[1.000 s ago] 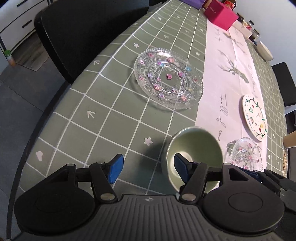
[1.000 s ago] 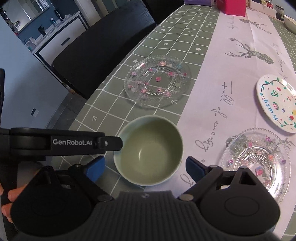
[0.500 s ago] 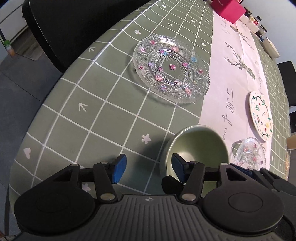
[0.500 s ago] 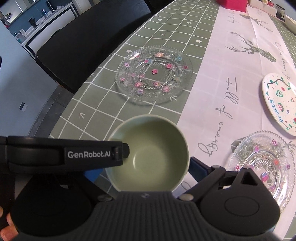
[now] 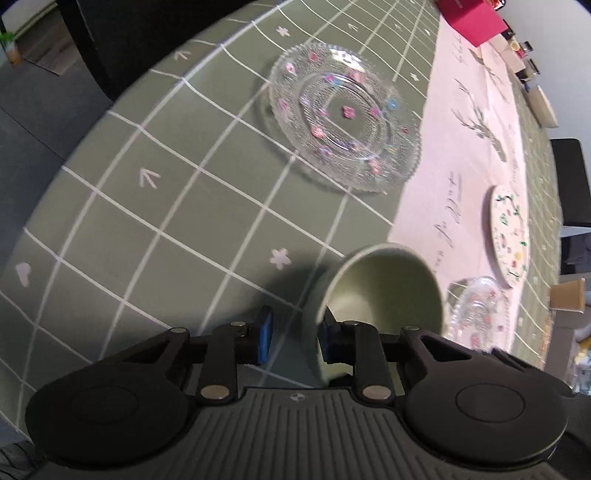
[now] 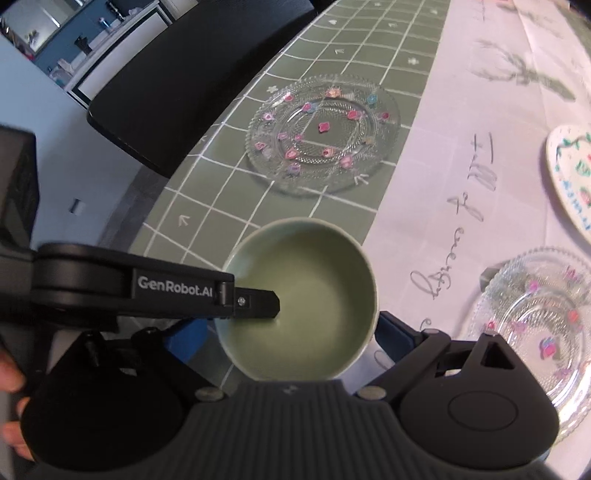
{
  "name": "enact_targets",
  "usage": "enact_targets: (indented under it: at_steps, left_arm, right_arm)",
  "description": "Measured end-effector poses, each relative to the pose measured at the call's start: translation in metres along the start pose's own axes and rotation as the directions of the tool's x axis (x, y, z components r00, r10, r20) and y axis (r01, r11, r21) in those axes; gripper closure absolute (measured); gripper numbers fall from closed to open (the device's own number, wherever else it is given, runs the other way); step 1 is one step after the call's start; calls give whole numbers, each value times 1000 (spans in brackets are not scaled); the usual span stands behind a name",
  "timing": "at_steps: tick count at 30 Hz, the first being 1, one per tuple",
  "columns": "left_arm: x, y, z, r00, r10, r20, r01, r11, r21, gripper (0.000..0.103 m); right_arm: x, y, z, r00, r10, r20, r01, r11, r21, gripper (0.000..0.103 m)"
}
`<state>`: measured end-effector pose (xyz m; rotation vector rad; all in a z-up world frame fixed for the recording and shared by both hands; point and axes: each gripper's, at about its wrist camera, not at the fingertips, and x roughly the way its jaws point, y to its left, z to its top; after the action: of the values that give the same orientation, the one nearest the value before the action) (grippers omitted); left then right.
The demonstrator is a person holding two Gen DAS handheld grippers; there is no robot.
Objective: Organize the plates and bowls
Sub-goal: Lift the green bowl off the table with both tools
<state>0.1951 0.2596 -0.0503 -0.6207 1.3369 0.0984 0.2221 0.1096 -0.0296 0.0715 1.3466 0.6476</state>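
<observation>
A pale green bowl (image 5: 384,291) (image 6: 306,295) stands near the table's front edge. My left gripper (image 5: 293,334) straddles its left rim, one blue pad inside and one outside, with a gap still showing. My right gripper (image 6: 291,332) spans the bowl, its blue pads on either side close to the wall. A large clear glass plate with small flowers (image 5: 343,114) (image 6: 323,131) lies beyond the bowl. A smaller glass plate (image 6: 535,321) (image 5: 480,310) lies to the bowl's right. A white painted plate (image 5: 508,232) (image 6: 572,173) lies further right.
The table has a green checked cloth (image 5: 166,206) with a pale runner (image 6: 461,147) down the middle. A black chair (image 6: 184,74) stands at the left edge. A pink box (image 5: 472,14) and jars stand at the far end. A cardboard cup (image 5: 567,293) is at right.
My left gripper's jaws have narrowed around the bowl's left rim. My right gripper has moved forward so its pads now flank the bowl.
</observation>
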Motion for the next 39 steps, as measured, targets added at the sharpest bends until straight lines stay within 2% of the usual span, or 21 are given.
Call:
enact_targets:
  at_steps: [4, 8, 11, 14, 19, 23, 26, 31, 35, 39]
  left_arm:
    - [-1, 4, 2, 1000, -18, 2, 18, 999, -30, 72]
    - [-1, 2, 1, 1000, -7, 12, 8, 1000, -26, 73]
    - [1, 3, 1, 1000, -13, 6, 14, 1000, -27, 77]
    - [3, 0, -2, 1000, -14, 2, 14, 1000, -10, 83]
    - [6, -9, -5, 1000, 5, -8, -4, 999, 40, 91]
    - [5, -13, -7, 1000, 25, 6, -25, 998, 66, 91]
    - [5, -12, -8, 1000, 23, 15, -24, 997, 72, 91]
    - [2, -24, -13, 996, 68, 51, -75, 983, 169, 90]
    - [-2, -33, -23, 992, 102, 77, -118, 965, 236, 88]
    - [-13, -41, -32, 985, 115, 129, -147, 949, 279, 88]
  right_arm:
    - [-3, -13, 0, 999, 49, -9, -49, 996, 79, 8]
    - [-6, -16, -2, 999, 45, 16, -47, 993, 106, 27]
    - [-13, -23, -3, 997, 36, 73, -45, 990, 136, 40]
    - [-16, -35, -1, 995, 21, 98, -39, 982, 186, 54]
    - [-6, -42, 6, 996, 1, 91, -18, 982, 189, 60]
    - [6, -42, 12, 998, -16, 63, 5, 984, 178, 76]
    - [14, -39, 14, 998, -28, 49, 19, 984, 178, 78]
    - [17, -36, 12, 997, -55, 49, 45, 982, 183, 83]
    - [15, -35, 9, 995, -75, 69, 61, 981, 186, 86]
    - [4, -30, 2, 989, -76, 124, 56, 985, 163, 86]
